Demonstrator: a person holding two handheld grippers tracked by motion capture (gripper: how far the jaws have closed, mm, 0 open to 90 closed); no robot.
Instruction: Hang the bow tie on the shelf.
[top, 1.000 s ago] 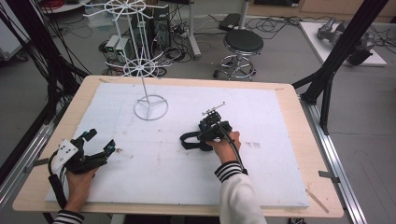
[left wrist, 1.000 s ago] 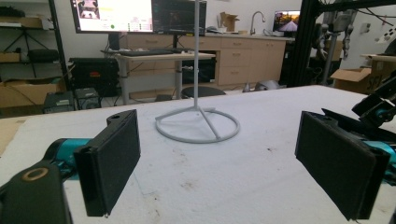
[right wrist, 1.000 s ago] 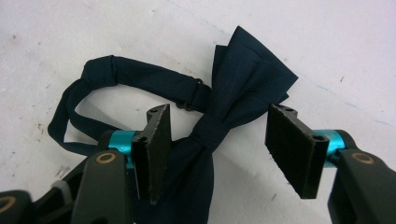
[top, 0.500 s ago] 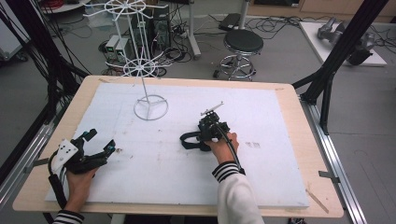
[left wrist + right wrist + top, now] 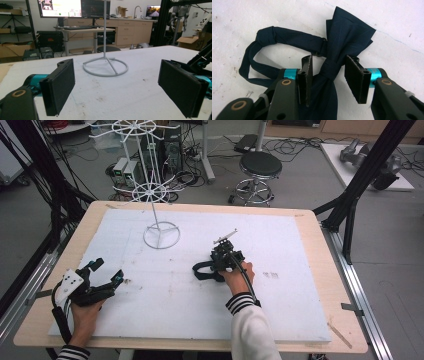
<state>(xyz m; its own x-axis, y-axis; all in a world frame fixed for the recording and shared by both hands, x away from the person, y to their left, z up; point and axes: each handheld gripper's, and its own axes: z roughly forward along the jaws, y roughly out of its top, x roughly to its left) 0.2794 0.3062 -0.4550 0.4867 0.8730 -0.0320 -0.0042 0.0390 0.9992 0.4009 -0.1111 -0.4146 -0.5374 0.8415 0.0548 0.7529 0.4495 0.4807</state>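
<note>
The right tool point(image 5: 329, 75) has just been closing its jaws about the knot of the dark navy fabric bow tie point(image 5: 347, 32); both hands have kept their places since the earlier pictures.

Left to right: the left tool point(image 5: 107, 272) rests on the white foam-covered counter point(image 5: 300, 250) near its left edge, jaws wide apart with nothing between them. Ahead of it stands the white wire rack with a ring base and spoked tiers point(image 5: 161, 235), nothing hanging on it. At mid-counter the bow tie lies flat, its strap looped out to the left. The right tool straddles the knot: its left-hand pad touches the fabric, while a gap remains at the other pad, so no clamp is made.

Risks, as judged:
- The grip may catch a wing fold instead of the knot, letting the tie slip on lifting.
- The trailing strap may snag on the rack's wires.

No containers are present.
</note>
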